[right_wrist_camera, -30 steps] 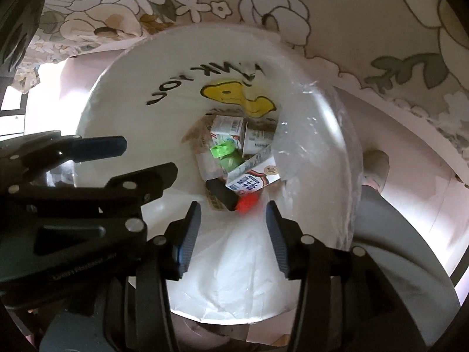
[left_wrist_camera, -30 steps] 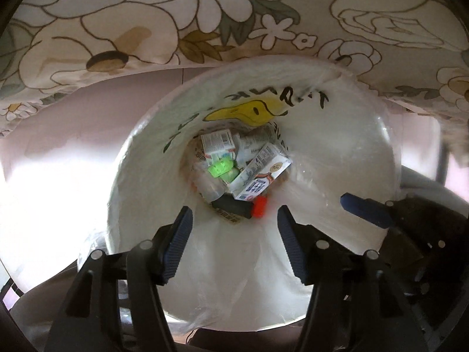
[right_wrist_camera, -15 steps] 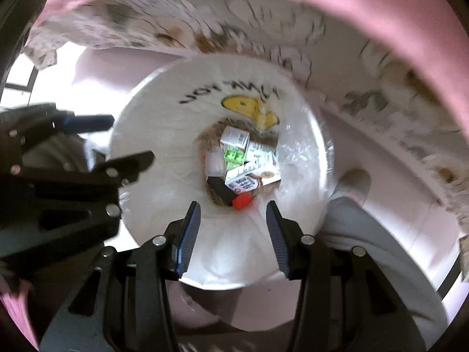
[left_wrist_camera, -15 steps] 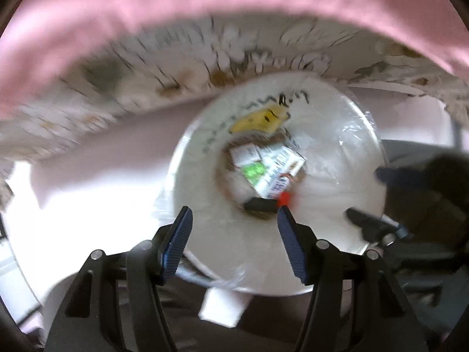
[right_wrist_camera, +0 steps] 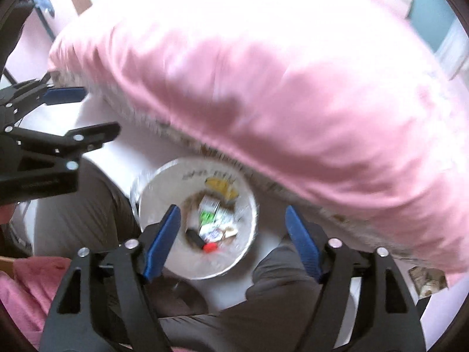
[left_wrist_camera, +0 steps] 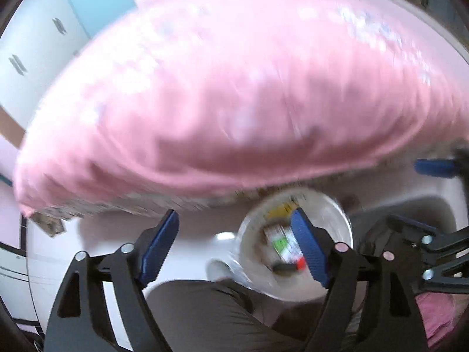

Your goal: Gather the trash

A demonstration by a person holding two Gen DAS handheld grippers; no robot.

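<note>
Down on the pale floor stands the trash bin (right_wrist_camera: 164,249), a round white bucket lined with a clear plastic bag, upright, mouth open to both cameras. On its inner wall at twelve o'clock sits a yellow patch (right_wrist_camera: 221,186) under a line of dark lettering, too blurred to read. At the bottom lies the collected trash: a white carton (right_wrist_camera: 208,204) near twelve, a bright green piece (right_wrist_camera: 206,216) at the centre, a printed white carton (right_wrist_camera: 215,231) toward five, a black stick (right_wrist_camera: 195,238) at seven and a small red piece (right_wrist_camera: 210,247) at six. In the left view the bin (left_wrist_camera: 337,214) is smeared by motion.
</note>
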